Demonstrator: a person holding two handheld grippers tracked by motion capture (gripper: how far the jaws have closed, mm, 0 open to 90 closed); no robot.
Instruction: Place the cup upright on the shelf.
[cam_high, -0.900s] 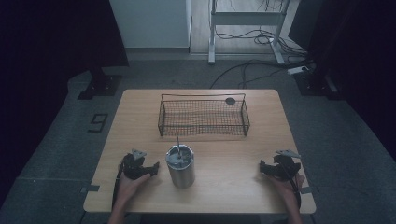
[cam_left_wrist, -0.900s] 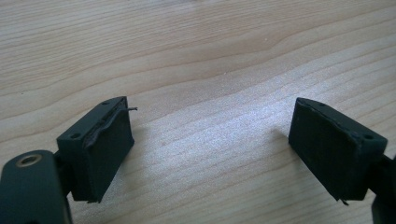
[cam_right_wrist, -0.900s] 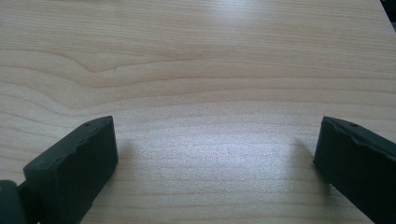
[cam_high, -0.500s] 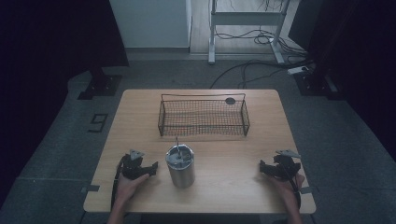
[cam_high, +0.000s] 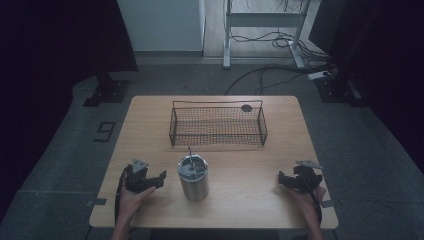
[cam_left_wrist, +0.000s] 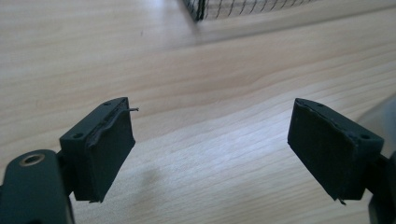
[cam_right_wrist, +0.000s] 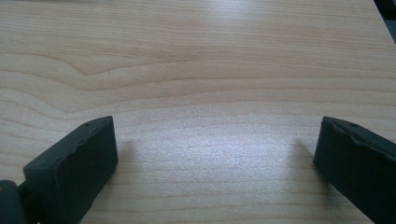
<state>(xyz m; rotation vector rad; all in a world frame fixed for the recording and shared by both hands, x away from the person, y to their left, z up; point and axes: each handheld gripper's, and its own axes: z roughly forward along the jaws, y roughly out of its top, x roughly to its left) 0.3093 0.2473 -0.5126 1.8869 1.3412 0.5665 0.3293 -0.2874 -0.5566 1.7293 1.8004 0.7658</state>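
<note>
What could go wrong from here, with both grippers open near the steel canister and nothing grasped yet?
The steel canister stands tall close beside the left gripper, so a sideways bump could tip it. The thin rod sticking up from its lid may snag a jaw. The right gripper rests far off, so it probably could not steady the canister in time.

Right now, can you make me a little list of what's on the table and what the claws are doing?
Table: wooden
Basket: black wire basket, far side of the table
Cup: metal cup, upright, near the front, something thin sticking out of it
Left claw: open, beside the cup, holding nothing
Right claw: open, holding nothing
</note>
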